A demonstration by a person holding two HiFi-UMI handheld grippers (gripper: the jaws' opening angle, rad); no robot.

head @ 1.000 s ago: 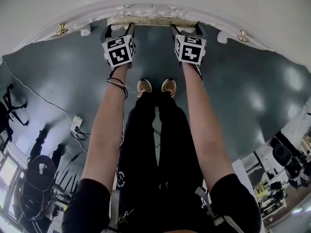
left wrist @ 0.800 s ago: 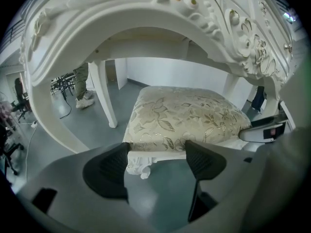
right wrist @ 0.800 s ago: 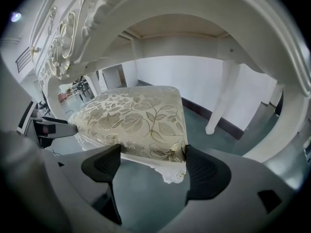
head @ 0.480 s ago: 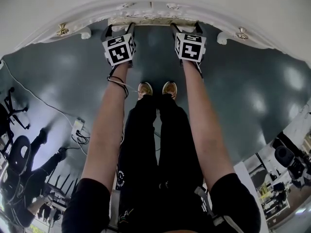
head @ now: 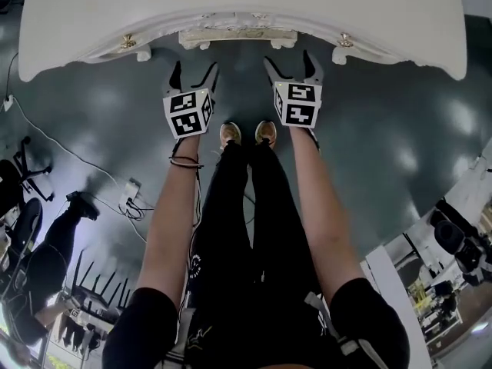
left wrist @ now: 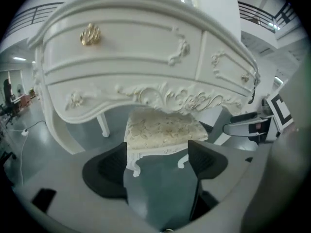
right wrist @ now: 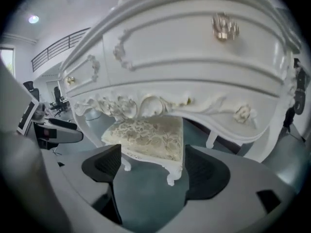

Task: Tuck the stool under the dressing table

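The white carved dressing table (head: 231, 6) fills the top of the head view. Only the stool's (head: 237, 37) near edge shows below the table's front. In the left gripper view the stool (left wrist: 163, 130), with a floral cream cushion, stands under the table (left wrist: 136, 57). My left gripper (head: 192, 71) and right gripper (head: 290, 64) hang open over the grey floor, a short way back from the stool and touching nothing. The right gripper view shows the stool (right wrist: 146, 137) beyond my open right gripper (right wrist: 153, 166), with floor between them.
The person's shoes (head: 246, 133) stand just behind the grippers. A power strip with cables (head: 131, 198) lies on the floor at left. Another person (head: 46, 260) and office chairs are at far left, and equipment (head: 461, 244) at far right. Gold drawer knobs (left wrist: 90, 34) mark the table's front.
Both grippers have drawn back from the stool's seat toward the person's feet. The stool stays under the table and now looks smaller in both gripper views.
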